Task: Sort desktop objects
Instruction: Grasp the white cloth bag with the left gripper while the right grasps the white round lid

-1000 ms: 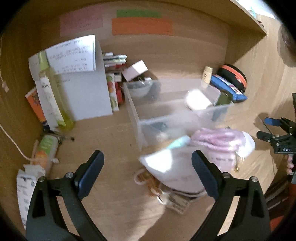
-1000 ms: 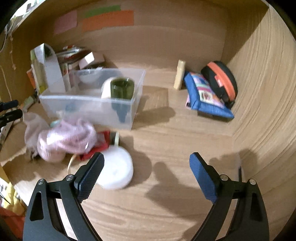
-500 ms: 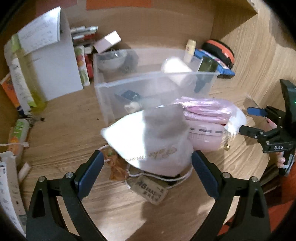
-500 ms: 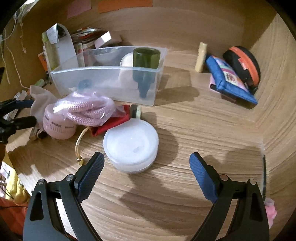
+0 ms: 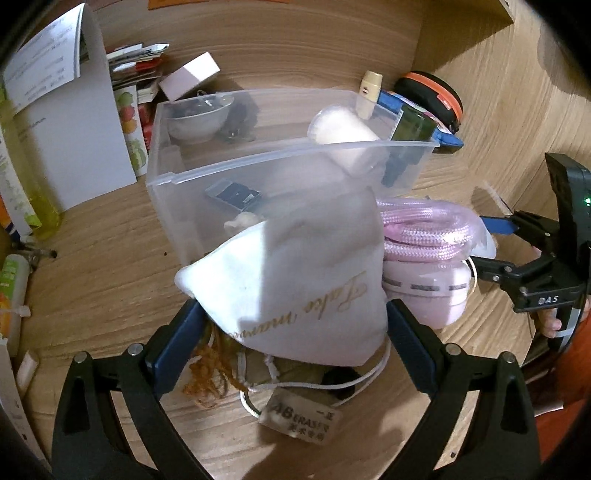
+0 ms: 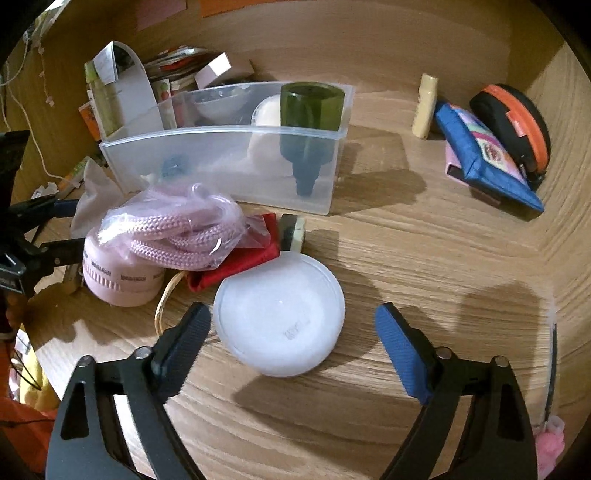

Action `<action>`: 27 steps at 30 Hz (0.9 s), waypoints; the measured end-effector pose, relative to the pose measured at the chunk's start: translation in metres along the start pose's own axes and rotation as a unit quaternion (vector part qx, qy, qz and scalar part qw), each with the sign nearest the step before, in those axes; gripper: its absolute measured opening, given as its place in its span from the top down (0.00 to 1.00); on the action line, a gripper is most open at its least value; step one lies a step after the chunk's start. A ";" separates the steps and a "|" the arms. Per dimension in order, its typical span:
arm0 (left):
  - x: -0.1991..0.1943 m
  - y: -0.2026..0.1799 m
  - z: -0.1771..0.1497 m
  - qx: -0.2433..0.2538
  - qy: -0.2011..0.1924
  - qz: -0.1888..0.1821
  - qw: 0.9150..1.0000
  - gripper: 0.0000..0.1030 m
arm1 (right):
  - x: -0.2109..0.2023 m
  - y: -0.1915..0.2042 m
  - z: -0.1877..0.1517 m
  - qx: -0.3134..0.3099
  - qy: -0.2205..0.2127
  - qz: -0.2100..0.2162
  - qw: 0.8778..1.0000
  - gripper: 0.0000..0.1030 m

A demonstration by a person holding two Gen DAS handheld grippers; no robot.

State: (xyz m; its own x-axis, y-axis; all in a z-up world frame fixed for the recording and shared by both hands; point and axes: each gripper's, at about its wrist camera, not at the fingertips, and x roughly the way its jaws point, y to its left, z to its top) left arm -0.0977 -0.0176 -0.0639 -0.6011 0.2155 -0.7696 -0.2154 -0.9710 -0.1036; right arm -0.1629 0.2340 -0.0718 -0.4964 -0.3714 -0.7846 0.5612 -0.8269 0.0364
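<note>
Everywhere around us runs pale wood: the desk (image 6: 424, 258), its back panel and its right side wall, with an orange paper strip (image 6: 236, 5) high on the back. We take the clear plastic bin (image 5: 280, 173) as our landmark; it holds a small bowl (image 5: 197, 122) and a green bottle (image 6: 310, 110). Just in front of it lies a white drawstring pouch (image 5: 295, 288), with a bagged pink rope (image 6: 177, 229) beside it. Our left gripper (image 5: 295, 328) has its fingers wide apart on either side of the pouch, which sat farther off a second ago. Our right gripper (image 6: 291, 332), in front of the bin, is closing around a white round container (image 6: 279, 321), pads not yet touching. Compared with a second ago, both grippers sit lower and nearer.
</note>
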 end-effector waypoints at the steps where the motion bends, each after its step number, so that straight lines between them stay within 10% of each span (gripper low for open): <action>1: 0.001 -0.001 0.001 0.002 0.000 0.002 1.000 0.05 | 0.002 0.000 0.000 0.001 0.005 0.002 1.000 0.26; 6: 0.014 -0.009 0.004 0.008 0.008 0.004 1.000 0.08 | 0.003 0.000 0.000 0.007 0.009 0.013 1.000 0.39; 16: 0.003 -0.008 0.006 0.004 -0.026 0.009 1.000 0.56 | -0.017 -0.012 -0.010 0.022 -0.013 -0.008 1.000 0.39; 27: -0.022 0.009 0.006 -0.036 -0.053 0.004 0.998 0.71 | -0.047 -0.029 -0.013 0.055 -0.045 -0.018 0.997 0.39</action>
State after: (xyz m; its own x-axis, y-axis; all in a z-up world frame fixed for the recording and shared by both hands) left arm -0.0912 -0.0305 -0.0441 -0.6809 0.2136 -0.7005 -0.1562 -0.9769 -0.1460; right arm -0.1479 0.2809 -0.0440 -0.5747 -0.3732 -0.7283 0.4687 -0.8797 0.0810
